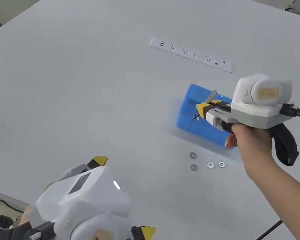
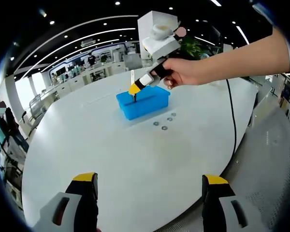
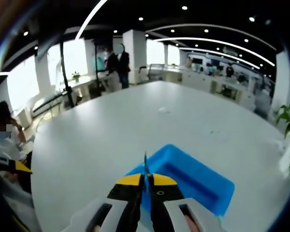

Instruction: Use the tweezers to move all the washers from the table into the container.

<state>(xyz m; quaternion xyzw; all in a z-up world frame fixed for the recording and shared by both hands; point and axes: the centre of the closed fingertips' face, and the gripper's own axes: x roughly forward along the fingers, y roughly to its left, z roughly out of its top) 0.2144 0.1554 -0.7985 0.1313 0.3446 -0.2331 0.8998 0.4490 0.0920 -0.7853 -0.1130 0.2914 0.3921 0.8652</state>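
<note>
**A:** What's the left gripper (image 2: pixel 150 181) doing down at the near end?

**B:** It's hanging with its jaws spread wide, gripping nothing. The table (image 2: pixel 111 159) edge is curving past right by the tips. Ahead of them bare tabletop is stretching out, so there's plenty of free room.

**A:** And the washers (image 2: pixel 164 128)?

**B:** Four of them are lying in a loose cluster on the table, well ahead of the left jaws. They're sitting just beside the nearer wall of the blue container (image 2: pixel 150 107), outside it.

**A:** How's the right gripper (image 3: pixel 146 181) looking?

**B:** A hand (image 1: pixel 252 142) is holding it with the jaws clenched on the tweezers (image 3: pixel 145 166), which are sticking out forward between the tips. The jaws are hovering over the container, and the tweezer points are dipping inside its rim. Whether they're pinching a washer, I can't tell.

**A:** Any room beyond?

**B:** Past the container, ahead of the right jaws, open table is running on to its far edge. In the head view a white power strip (image 1: pixel 190 54) is lying beyond the container, well apart from both grippers.
</note>
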